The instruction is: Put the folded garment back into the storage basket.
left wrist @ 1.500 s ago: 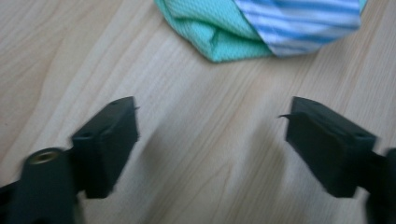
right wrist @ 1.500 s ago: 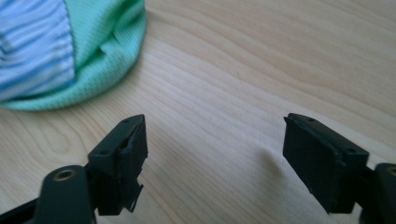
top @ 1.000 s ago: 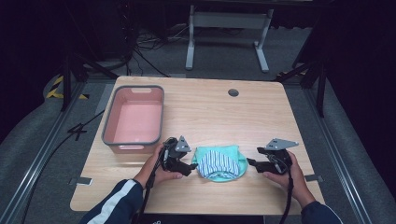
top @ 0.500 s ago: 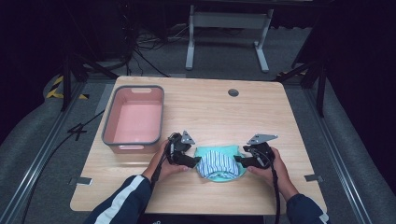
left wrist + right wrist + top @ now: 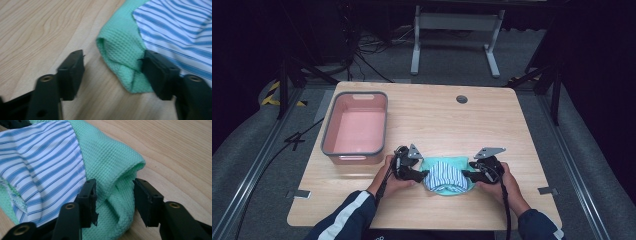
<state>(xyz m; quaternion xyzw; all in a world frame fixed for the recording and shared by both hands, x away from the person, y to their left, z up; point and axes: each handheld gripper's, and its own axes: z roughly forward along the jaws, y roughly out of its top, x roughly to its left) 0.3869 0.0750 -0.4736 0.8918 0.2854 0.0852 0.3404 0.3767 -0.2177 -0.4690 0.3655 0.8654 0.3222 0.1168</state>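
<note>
A folded green waffle cloth (image 5: pixel 460 162) lies near the table's front edge with a blue-and-white striped cloth (image 5: pixel 447 174) on top of it. My left gripper (image 5: pixel 424 175) is at the pile's left side, open. In the left gripper view a folded green corner (image 5: pixel 120 52) sits between the jaws of the left gripper (image 5: pixel 112 58), close to the right-hand one. My right gripper (image 5: pixel 466 174) is at the pile's right side, also open. In the right gripper view the right gripper (image 5: pixel 115 186) straddles the green cloth's rolled edge (image 5: pixel 120 195), with the striped cloth (image 5: pixel 42 160) beside it.
A pink bin with a grey rim (image 5: pixel 355 127) stands at the table's left, nothing inside it. A round grommet hole (image 5: pixel 461 99) is at the back of the wooden table (image 5: pixel 512 125). A metal stand and cables are on the floor beyond the table.
Both grippers have moved inward from either side until their jaws reach the edges of the cloth pile. The cloths have stayed put.
</note>
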